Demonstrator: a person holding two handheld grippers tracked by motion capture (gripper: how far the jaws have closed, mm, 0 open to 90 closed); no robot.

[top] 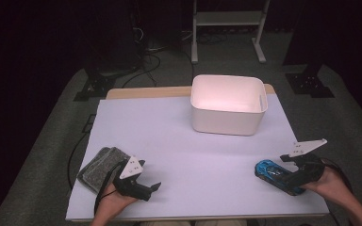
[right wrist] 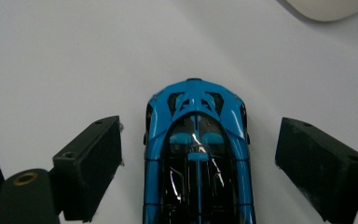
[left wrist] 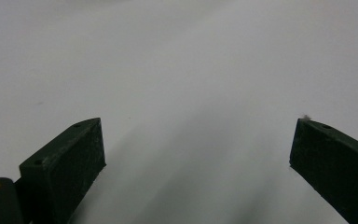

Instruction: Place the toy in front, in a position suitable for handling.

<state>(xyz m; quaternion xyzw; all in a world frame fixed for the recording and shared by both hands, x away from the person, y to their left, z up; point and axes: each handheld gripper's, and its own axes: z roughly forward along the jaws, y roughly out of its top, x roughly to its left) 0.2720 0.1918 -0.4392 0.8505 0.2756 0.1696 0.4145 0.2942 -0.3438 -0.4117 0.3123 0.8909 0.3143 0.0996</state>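
Note:
A blue and black toy car [top: 274, 175] lies on the white table sheet at the front right. My right gripper [top: 283, 178] straddles it, and in the right gripper view the car [right wrist: 196, 154] sits between the two wide-apart jaws of my right gripper [right wrist: 198, 161] without touching either. My left gripper [top: 154, 187] rests at the front left, open, with bare sheet between its jaws [left wrist: 198, 161]. A folded grey cloth [top: 99, 168] lies just left of that hand. A white bin [top: 228, 104] stands at the back centre.
The white sheet [top: 179, 141] covers a wooden table whose far edge [top: 146, 92] shows behind it. Beyond stand a white metal frame [top: 228, 28] and dark stands with cables on the floor. A corner of the bin [right wrist: 328, 9] shows in the right gripper view.

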